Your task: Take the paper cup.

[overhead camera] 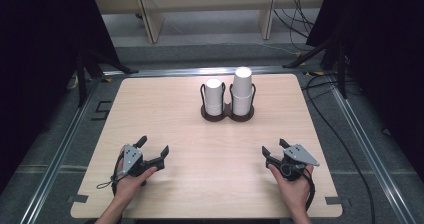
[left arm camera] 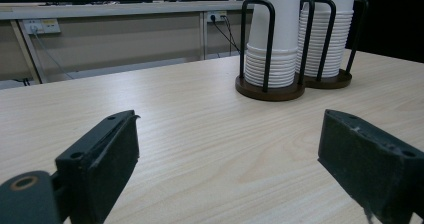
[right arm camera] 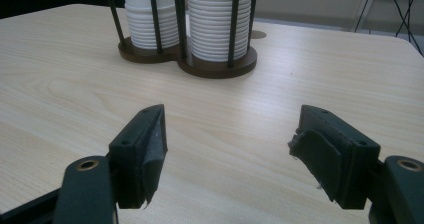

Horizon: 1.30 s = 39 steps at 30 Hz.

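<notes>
Light wooden table (overhead camera: 165, 114) on a grey floor, dark curtains at both sides. Two stacks of white paper cups (overhead camera: 228, 95) stand at the far centre in a twin-ring holder (overhead camera: 227, 113) — well apart from both grippers. Left gripper (overhead camera: 152, 148) and right gripper (overhead camera: 273, 148) rest near the front edge — jaws spread, holding nothing.

The left stack of cups (overhead camera: 214, 97) is white paper, nested rim-down and upright, inside a dark wire cup holder (overhead camera: 227, 113) with a round brown double base; the right stack of cups (overhead camera: 242, 90) stands just beside it in the holder's other ring, also white, upright and nested, and reaches higher than its neighbour; each stack shows a band of tightly packed rims low down (left arm camera: 270, 68) (right arm camera: 216, 21) and smooth tapering wall above; black wire loops rise around both; relative to the holder, the stacks fill its two rings side by side, their bases seated on the brown discs.
</notes>
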Each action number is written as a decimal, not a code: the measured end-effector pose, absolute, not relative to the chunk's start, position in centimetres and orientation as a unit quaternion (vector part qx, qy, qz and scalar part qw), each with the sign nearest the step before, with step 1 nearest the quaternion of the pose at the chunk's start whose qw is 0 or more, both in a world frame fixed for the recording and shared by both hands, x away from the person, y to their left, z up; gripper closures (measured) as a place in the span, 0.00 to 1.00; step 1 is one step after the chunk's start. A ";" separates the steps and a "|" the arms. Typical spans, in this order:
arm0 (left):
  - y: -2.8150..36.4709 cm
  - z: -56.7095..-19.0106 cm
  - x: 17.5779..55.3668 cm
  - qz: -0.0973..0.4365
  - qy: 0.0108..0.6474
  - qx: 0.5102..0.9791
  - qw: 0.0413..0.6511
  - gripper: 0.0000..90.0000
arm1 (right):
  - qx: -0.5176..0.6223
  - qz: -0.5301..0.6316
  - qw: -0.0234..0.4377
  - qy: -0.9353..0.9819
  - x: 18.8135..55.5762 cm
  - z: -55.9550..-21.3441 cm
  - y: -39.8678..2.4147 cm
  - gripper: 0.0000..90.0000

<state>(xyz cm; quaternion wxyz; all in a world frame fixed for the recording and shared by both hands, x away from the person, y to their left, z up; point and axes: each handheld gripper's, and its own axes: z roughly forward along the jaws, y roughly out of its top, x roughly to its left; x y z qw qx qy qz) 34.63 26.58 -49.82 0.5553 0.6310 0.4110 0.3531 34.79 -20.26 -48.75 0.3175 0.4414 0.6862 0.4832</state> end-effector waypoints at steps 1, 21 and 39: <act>26.6 -49.8 34.7 0.350 0.414 0.630 0.555 0.10 | 0.445 0.485 0.312 0.685 34.7 -48.7 -20.2 0.33; 23.9 -48.6 36.5 0.329 0.373 0.662 0.561 0.10 | 0.423 0.527 0.301 0.673 35.5 -47.3 -18.7 0.34; 20.2 -47.6 41.2 0.327 0.341 0.672 0.569 0.15 | 0.416 0.529 0.308 0.673 37.6 -46.5 -17.7 0.37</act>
